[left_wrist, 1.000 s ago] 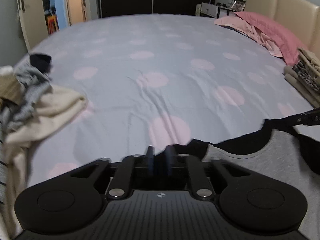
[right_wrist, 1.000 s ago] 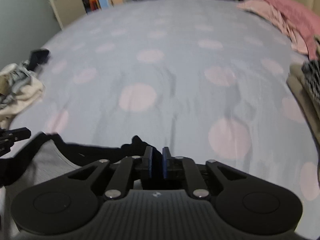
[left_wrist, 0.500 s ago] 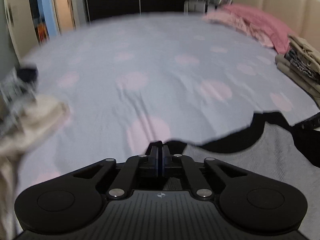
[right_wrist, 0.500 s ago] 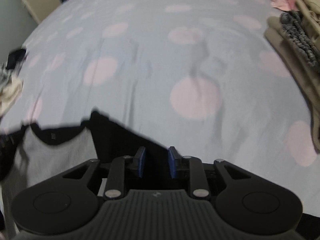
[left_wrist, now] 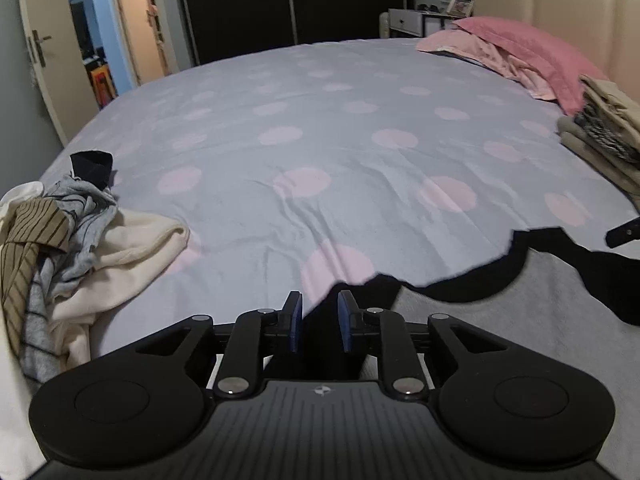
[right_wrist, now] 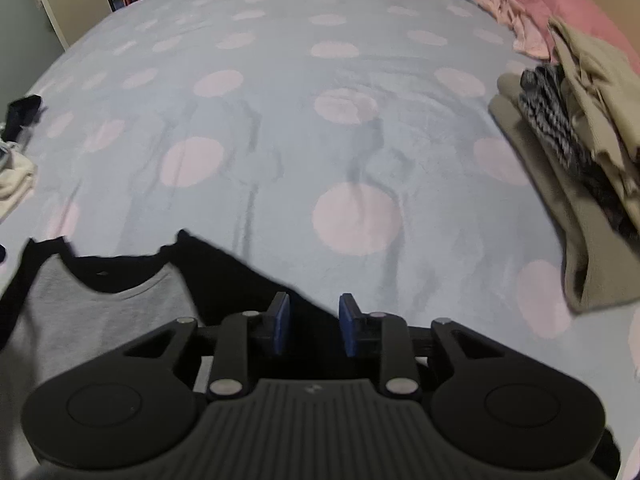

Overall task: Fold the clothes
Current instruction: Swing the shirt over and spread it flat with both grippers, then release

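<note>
Both grippers angle down over the near edge of the bed (left_wrist: pixel 320 128). Left gripper (left_wrist: pixel 319 320): jaws clamped together half a second ago, now parted and opening, black sleeve fabric of the grey-and-black shirt (left_wrist: pixel 500 320) lying between the pads, not pinched. Right gripper (right_wrist: pixel 314 326): jaws wider than a second ago and opening, black sleeve beneath them, released. Shirt lies flat on the dotted sheet. Unfolded clothes pile (left_wrist: pixel 72 236) sits left; folded stack (right_wrist: pixel 568 160) right.
</note>
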The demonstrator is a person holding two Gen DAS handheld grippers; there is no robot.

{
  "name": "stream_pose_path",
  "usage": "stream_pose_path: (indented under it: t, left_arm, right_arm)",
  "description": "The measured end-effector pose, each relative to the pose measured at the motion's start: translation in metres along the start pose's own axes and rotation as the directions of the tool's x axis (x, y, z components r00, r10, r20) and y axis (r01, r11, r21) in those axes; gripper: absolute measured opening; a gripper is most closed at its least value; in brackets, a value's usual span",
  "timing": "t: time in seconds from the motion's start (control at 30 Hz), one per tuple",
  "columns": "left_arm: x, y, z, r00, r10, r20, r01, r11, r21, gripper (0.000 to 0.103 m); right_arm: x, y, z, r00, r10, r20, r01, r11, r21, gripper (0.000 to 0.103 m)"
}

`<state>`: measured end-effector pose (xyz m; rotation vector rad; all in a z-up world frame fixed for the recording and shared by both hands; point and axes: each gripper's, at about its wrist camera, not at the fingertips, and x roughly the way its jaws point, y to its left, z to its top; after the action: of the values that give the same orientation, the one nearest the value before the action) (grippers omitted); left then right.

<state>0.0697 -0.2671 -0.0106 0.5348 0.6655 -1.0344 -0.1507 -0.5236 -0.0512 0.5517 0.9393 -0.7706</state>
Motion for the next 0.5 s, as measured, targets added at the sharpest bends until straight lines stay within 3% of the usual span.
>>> stream_pose_path:
  t: [0.2,0.5]
  left_arm:
    - [-0.041,-0.01,-0.026,0.997,-0.062,-0.048,0.065,0.996,0.061,0.019]
    - [-0.1,-0.033,-0.093,0.976,-0.146,-0.16,0.166,0.979,0.115,0.019]
  right_arm:
    - [-0.03,0.015,-0.035,0.999,0.024,-0.023,-0.028,0.988,-0.153,0.031]
    - [-0.053,0.018,-0.135,0.984,0.06,-0.165,-0.094,0.974,-0.205,0.031]
